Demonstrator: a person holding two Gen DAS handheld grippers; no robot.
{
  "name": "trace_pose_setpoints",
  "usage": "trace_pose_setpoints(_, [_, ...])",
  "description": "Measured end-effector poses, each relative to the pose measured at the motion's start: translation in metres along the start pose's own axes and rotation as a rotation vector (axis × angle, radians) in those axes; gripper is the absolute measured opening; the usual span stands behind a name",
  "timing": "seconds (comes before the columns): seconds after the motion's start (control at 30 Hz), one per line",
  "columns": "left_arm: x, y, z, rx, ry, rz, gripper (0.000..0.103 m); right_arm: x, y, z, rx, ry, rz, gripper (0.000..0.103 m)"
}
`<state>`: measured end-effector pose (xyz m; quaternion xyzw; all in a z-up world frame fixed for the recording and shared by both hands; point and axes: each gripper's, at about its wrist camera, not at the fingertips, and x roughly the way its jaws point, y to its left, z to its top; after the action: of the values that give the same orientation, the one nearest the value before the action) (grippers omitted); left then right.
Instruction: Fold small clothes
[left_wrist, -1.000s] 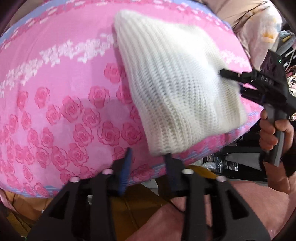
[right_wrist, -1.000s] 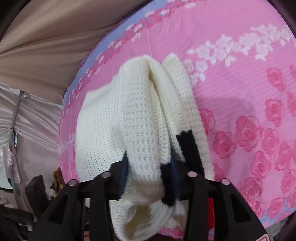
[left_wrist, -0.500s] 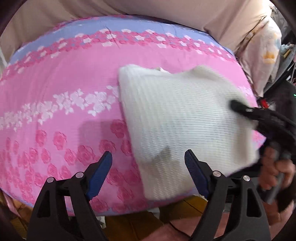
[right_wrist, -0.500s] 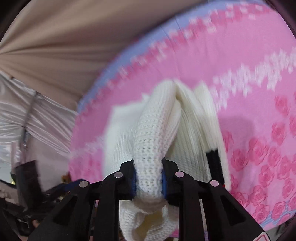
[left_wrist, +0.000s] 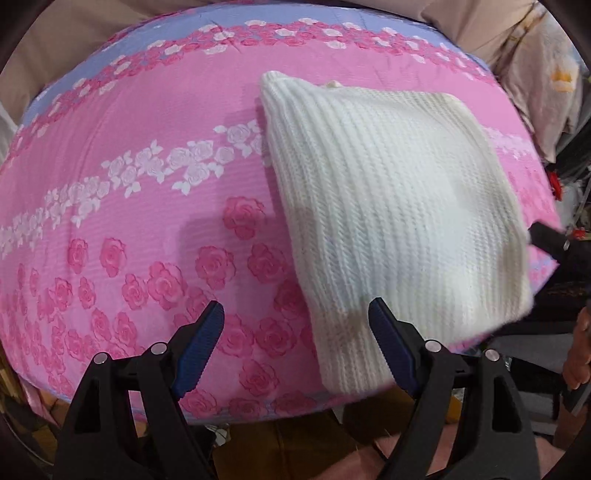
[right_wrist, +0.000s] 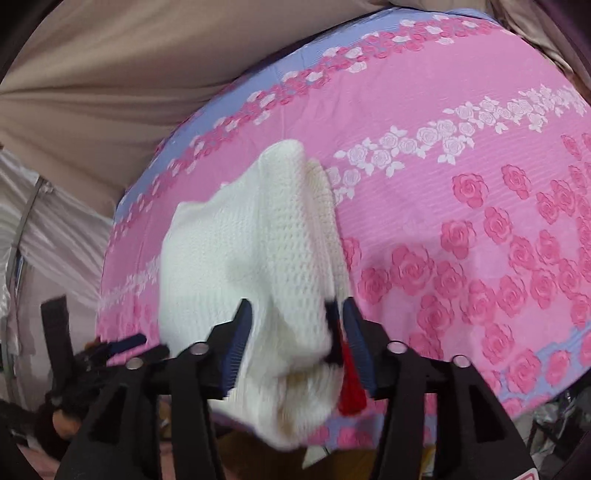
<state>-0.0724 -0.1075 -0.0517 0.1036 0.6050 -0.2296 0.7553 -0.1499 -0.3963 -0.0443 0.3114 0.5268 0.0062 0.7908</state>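
Observation:
A folded white knit garment (left_wrist: 391, 218) lies on the pink rose-print cover (left_wrist: 147, 206), its near end hanging over the front edge. My left gripper (left_wrist: 299, 347) is open and empty, just short of the garment's near left corner. In the right wrist view the same garment (right_wrist: 251, 258) lies bunched, with a black and red trim at its near end. My right gripper (right_wrist: 295, 343) is open with its jaws on either side of the garment's near end. The right gripper also shows at the right edge of the left wrist view (left_wrist: 550, 240).
The cover drapes a rounded surface with a blue border (left_wrist: 258, 14) at the back. Beige fabric (right_wrist: 129, 66) hangs behind it. Clutter (left_wrist: 569, 192) stands past the right edge. The left gripper and the hand holding it (right_wrist: 92, 358) show at lower left in the right wrist view.
Both grippers have opened and let go of the garment. The left gripper has drawn back from it. The garment now lies flatter on the cover.

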Motion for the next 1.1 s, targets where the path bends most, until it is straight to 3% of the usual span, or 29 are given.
trace_pose_setpoints(0.13, [0.004, -0.004, -0.015, 0.038, 0.056, -0.012, 0.078, -0.002, -0.003, -0.036, 0.003, 0.067, 0.036, 0.062])
trace_pose_setpoints(0.2, [0.02, -0.004, -0.017, 0.028, 0.114, -0.005, 0.072, 0.004, -0.002, -0.048, -0.005, 0.066, 0.051, 0.054])
trace_pose_setpoints(0.23, [0.027, -0.006, -0.018, 0.028, 0.129, 0.008, 0.069, 0.009, -0.001, -0.051, -0.016, 0.074, 0.036, 0.016])
trace_pose_setpoints(0.27, [0.03, -0.007, -0.018, 0.032, 0.134, 0.022, 0.064, 0.012, 0.0, -0.05, -0.013, 0.079, 0.013, 0.013])
trace_pose_setpoints(0.4, [0.037, -0.011, -0.02, 0.032, 0.13, 0.053, 0.061, -0.022, -0.013, -0.045, 0.036, -0.034, 0.001, 0.011])
trace_pose_setpoints(0.5, [0.047, -0.014, -0.021, 0.035, 0.138, 0.067, 0.062, 0.006, -0.041, -0.05, 0.057, 0.052, -0.068, 0.011])
trace_pose_setpoints(0.57, [0.048, -0.017, -0.021, 0.042, 0.13, 0.087, 0.064, 0.028, -0.049, -0.057, 0.08, 0.102, -0.034, 0.016])
trace_pose_setpoints(0.63, [0.039, -0.019, -0.022, 0.051, 0.104, 0.094, 0.066, 0.019, -0.042, -0.053, 0.07, 0.089, -0.042, 0.02])
trace_pose_setpoints(0.73, [0.01, -0.018, -0.022, 0.046, 0.021, 0.077, 0.065, -0.011, -0.033, -0.043, 0.068, 0.024, -0.068, 0.036])
trace_pose_setpoints(0.83, [-0.018, -0.017, -0.012, 0.005, -0.055, 0.017, 0.07, -0.038, -0.015, -0.022, 0.019, -0.057, -0.091, 0.036])
trace_pose_setpoints(0.93, [-0.027, -0.021, 0.014, -0.015, -0.108, -0.024, 0.07, -0.039, 0.012, 0.006, -0.061, -0.096, -0.078, 0.036])
trace_pose_setpoints(1.1, [0.003, -0.027, 0.056, 0.023, -0.119, 0.076, 0.07, 0.009, 0.051, 0.052, -0.18, -0.1, -0.099, 0.026])
